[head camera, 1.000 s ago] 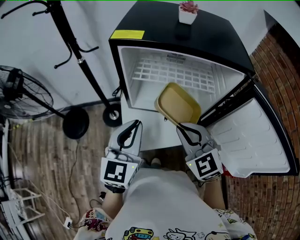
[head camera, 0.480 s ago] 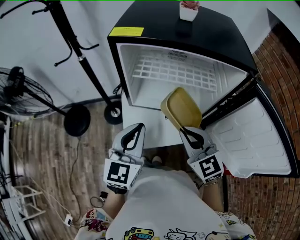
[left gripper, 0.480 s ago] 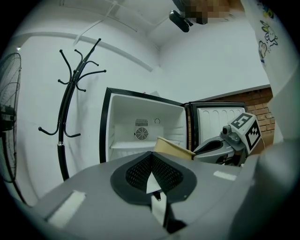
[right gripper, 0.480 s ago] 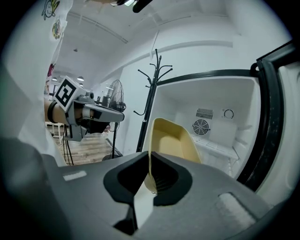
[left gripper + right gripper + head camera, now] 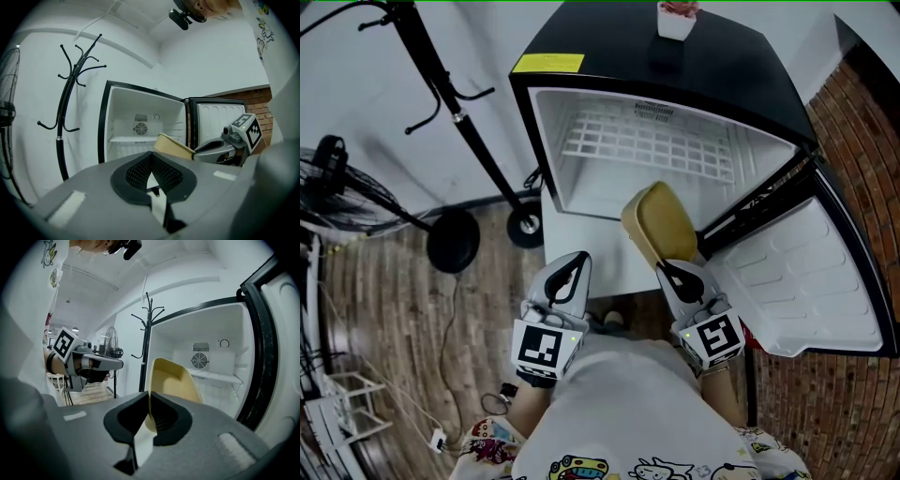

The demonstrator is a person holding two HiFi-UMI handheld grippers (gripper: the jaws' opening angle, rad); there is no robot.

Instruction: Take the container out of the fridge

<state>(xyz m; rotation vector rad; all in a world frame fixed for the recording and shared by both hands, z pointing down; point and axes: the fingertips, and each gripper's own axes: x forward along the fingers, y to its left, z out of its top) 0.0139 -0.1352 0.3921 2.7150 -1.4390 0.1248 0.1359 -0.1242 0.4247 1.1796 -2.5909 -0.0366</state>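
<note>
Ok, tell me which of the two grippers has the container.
The right gripper: its jaws pinch the rim of the tan container, tilted in front of the open fridge. The left gripper is shut on nothing.

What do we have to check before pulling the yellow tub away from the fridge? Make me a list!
1. Right hand-held gripper shut on the rim of the tan plastic container: ok.
2. Container level: not ok, it hangs tilted.
3. Nothing inside to spill: ok, it looks empty.
4. White-lined door of the black fridge open wide: ok.
5. Left hand-held gripper shut, empty, apart from the container: ok.
</note>
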